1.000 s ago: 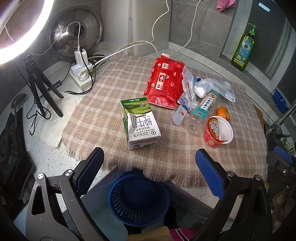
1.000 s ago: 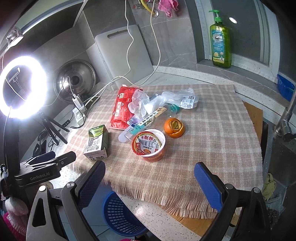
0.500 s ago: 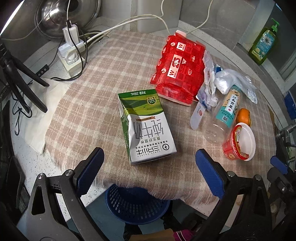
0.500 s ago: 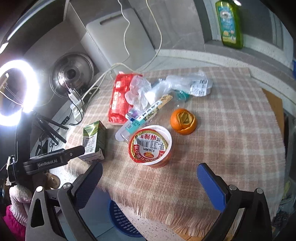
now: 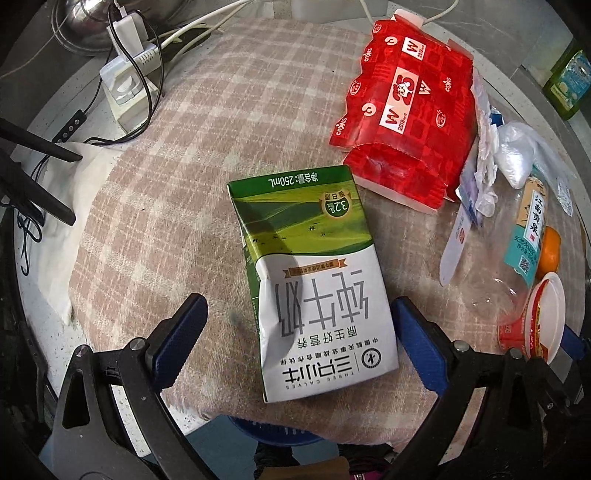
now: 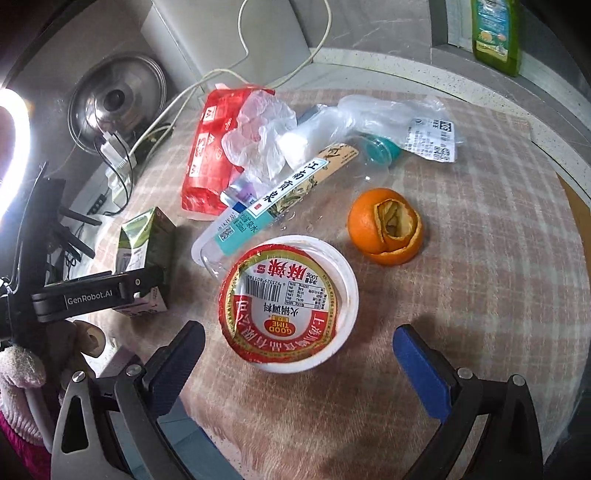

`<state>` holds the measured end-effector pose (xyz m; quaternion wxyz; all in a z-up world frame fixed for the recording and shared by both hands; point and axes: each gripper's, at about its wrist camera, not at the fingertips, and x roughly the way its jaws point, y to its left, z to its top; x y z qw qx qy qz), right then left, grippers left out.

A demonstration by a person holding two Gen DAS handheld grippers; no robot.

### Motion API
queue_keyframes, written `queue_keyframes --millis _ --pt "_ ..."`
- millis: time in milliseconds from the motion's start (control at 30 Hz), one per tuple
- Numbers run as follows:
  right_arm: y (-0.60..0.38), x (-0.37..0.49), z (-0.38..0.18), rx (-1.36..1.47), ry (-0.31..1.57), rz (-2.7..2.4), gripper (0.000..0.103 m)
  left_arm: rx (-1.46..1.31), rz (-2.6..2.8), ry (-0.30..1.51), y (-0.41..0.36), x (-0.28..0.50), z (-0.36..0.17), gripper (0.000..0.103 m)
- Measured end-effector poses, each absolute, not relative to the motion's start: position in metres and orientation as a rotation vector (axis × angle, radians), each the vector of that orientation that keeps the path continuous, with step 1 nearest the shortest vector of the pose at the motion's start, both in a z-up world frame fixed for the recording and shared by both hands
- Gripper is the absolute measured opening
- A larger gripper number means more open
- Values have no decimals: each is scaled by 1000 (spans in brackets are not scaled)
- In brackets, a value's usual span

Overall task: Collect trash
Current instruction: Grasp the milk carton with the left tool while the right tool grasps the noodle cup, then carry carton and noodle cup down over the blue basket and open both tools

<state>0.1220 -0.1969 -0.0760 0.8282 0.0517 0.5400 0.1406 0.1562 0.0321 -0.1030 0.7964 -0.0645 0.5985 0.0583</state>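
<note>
**Desk:** What is in front of the left gripper (image 5: 295, 345)?

**Photographer:** A dented green-and-white cardboard milk carton (image 5: 309, 278), lying flat near the front edge of a pink-and-cream checked cloth (image 5: 207, 155). The blue-padded fingers (image 5: 181, 341) are spread wide, one each side of the carton's lower end. The right-hand pad looks just beside the carton, though I cannot tell whether it touches.

**Desk:** Any readable print?

**Photographer:** "THREE CALVES" along the bottom, "250mL" at the green end, and a "3.2" badge. Behind it lies a crumpled red plastic multipack wrapper (image 5: 404, 122) marked "W" and "2019". A sliver of blue plastic basket (image 5: 273, 435) shows below the cloth's fringe.

**Desk:** And the right gripper (image 6: 297, 360)?

**Photographer:** Also wide open, holding nothing. Between its fingers (image 6: 423, 371) and slightly beyond sits a round white plastic tub with a red foil lid (image 6: 288, 304), partly peeled, printed "GOOD TIME" and "200", with a barcode. Touching its far side lies a clear plastic water bottle with a teal cap and paper label (image 6: 291, 192). A hollow orange peel (image 6: 386, 227) sits just right of the tub, apart from it. Crumpled clear plastic wrapping (image 6: 264, 138) lies over the red wrapper, and a clear bag with a printed white sticker (image 6: 430, 138) lies further back.

**Desk:** Other branding?

**Photographer:** "GenRobot.AI" on the black arm of the left gripper, seen from the right wrist. A green dish-soap bottle (image 6: 495, 31) stands on the ledge behind.
</note>
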Motion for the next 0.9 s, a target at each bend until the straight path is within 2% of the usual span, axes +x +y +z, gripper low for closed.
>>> queue_keyframes --millis 67,167,300,367,633,667,900 --pt "-195 124 -79 99 1154 290 100 -143 132 1293 33 157 -107 92" --pt "-195 127 -81 93 1170 280 93 -145 135 1312 32 157 -113 72" --pt "-193 129 -82 83 1176 281 84 -135 128 1290 30 154 -118 71" --pt "-191 129 -81 74 1179 285 71 -134 128 1278 30 149 -119 71" --pt "-191 124 -78 83 1157 284 68 -119 128 1227 46 123 -104 70" --pt "-191 123 -76 80 1150 280 62 -117 127 1218 48 117 -101 70" --pt "-196 112 -75 72 1137 263 62 -111 121 1187 57 77 -86 70"
